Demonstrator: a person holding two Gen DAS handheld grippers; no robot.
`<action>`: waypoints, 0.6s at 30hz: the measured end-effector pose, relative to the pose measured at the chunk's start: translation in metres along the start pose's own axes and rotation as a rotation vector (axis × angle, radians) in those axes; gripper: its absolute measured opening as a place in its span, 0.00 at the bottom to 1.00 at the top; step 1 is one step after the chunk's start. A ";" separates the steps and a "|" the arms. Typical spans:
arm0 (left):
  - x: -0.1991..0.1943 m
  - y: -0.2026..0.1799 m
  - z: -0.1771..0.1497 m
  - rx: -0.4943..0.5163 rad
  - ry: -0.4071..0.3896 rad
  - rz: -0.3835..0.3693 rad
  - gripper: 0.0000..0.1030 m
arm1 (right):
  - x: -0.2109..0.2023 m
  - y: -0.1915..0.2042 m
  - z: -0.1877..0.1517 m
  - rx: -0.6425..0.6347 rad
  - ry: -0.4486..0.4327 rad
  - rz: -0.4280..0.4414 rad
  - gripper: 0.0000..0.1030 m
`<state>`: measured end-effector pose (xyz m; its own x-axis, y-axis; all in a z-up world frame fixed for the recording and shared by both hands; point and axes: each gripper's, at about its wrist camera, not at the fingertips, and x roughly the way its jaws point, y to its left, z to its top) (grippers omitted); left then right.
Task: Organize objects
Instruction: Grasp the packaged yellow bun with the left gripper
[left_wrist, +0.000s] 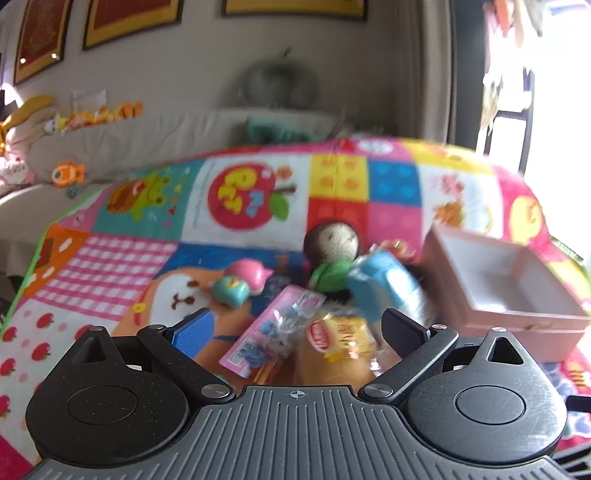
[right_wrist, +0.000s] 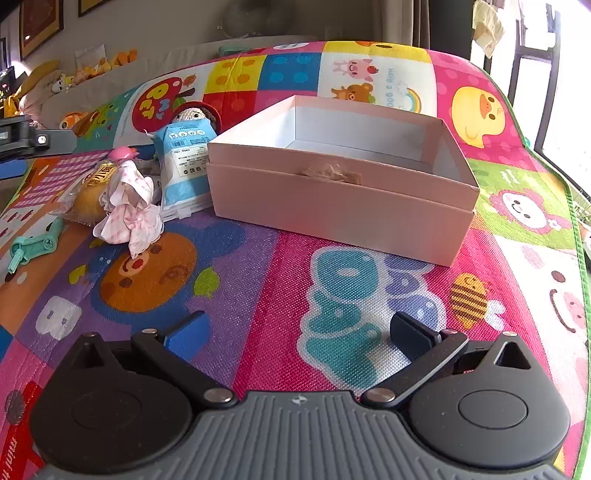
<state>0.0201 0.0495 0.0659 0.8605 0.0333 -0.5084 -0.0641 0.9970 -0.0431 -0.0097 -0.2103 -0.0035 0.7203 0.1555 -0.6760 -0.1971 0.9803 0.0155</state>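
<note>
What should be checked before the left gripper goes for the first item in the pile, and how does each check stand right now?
1. Left gripper open: ok, jaws spread, nothing between them.
2. Right gripper free: ok, open over the bare play mat.
3. Pink box ready: ok, lid off, the inside that shows is empty.
4. Target singled out: not ok; the bread packet, pink sachet and blue pouch overlap below the left gripper.
5. Left view sharp: not ok, the left wrist view is blurred.
6. Path to the box: ok, the box stands right beside the pile.
</note>
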 end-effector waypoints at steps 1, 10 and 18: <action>0.010 -0.001 0.000 -0.001 0.042 -0.018 0.97 | 0.000 0.000 0.000 -0.001 0.001 0.000 1.00; 0.049 -0.030 -0.024 0.044 0.112 -0.088 0.93 | 0.000 0.000 0.000 -0.001 0.001 0.000 1.00; 0.025 -0.009 -0.026 0.035 0.101 -0.144 0.60 | 0.001 -0.002 0.005 -0.007 0.039 0.012 1.00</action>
<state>0.0288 0.0400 0.0318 0.8041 -0.1151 -0.5832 0.0752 0.9929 -0.0923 -0.0051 -0.2112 -0.0005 0.6913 0.1620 -0.7042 -0.2105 0.9774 0.0182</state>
